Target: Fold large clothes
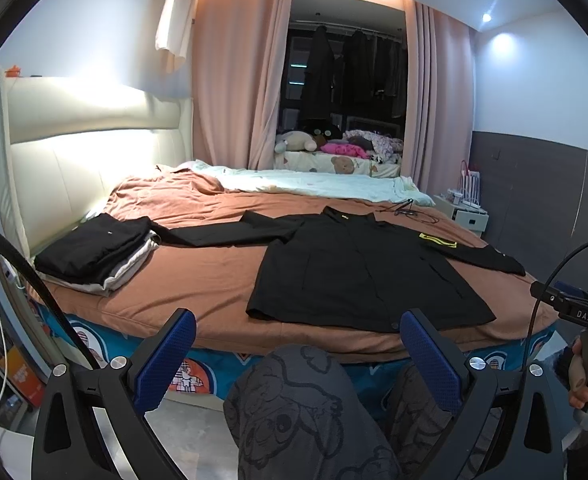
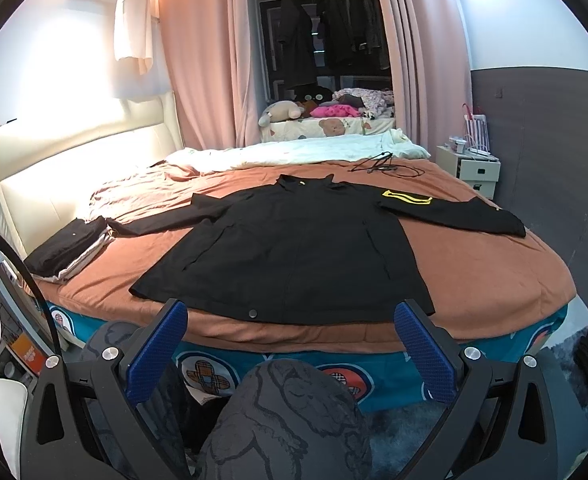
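My knee (image 2: 290, 412) sits right under my right gripper (image 2: 290, 344), jaws spread wide with nothing in them. Left gripper (image 1: 298, 354) is the same, wide apart and empty. The black jacket (image 2: 294, 240) lies flat on the bed (image 2: 494, 280) just ahead, sleeves out, folded pile (image 1: 98, 252) off left.

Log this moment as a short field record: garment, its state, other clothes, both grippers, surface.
garment: large black long-sleeved jacket with a yellow patch on one sleeve
state: spread flat, unfolded, sleeves stretched out to both sides
other clothes: folded stack of black and grey clothes near the headboard, apart from the jacket body
left gripper: open, empty, short of the bed edge
right gripper: open, empty, short of the jacket hem
surface: bed with a rust-brown cover
extra: black cable beyond the collar
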A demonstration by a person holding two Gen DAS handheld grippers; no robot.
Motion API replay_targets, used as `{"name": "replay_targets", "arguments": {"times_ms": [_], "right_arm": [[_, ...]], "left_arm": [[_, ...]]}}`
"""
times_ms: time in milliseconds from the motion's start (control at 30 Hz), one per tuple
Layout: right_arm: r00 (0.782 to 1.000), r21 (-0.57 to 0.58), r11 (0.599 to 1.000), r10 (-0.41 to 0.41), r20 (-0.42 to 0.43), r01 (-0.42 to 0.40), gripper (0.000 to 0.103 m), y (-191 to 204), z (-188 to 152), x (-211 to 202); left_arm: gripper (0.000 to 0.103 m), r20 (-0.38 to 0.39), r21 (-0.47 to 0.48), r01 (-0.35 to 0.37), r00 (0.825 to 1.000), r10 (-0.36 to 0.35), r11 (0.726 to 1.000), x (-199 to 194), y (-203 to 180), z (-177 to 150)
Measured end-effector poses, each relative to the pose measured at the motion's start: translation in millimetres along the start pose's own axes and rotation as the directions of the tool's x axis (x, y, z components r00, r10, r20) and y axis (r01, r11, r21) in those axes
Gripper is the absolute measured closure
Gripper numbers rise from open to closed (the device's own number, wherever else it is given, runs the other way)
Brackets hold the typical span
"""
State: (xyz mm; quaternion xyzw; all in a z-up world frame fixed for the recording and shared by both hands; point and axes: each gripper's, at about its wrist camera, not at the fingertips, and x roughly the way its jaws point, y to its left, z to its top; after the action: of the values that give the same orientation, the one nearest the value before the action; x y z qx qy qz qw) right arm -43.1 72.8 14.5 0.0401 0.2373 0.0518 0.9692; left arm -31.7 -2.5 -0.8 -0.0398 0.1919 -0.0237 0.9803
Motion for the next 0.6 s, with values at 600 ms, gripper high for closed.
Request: {"name": "replay_targets", "arguments": {"times_ms": [600], "right_arm": [[1.000, 0.000, 1.000, 0.011, 0.009, -0.011, 0.000, -4, 5, 16]], "left_arm": [[0.000, 0.021, 0.010, -0.005, 1.000, 0.005, 1.000, 1, 9, 7]]}}
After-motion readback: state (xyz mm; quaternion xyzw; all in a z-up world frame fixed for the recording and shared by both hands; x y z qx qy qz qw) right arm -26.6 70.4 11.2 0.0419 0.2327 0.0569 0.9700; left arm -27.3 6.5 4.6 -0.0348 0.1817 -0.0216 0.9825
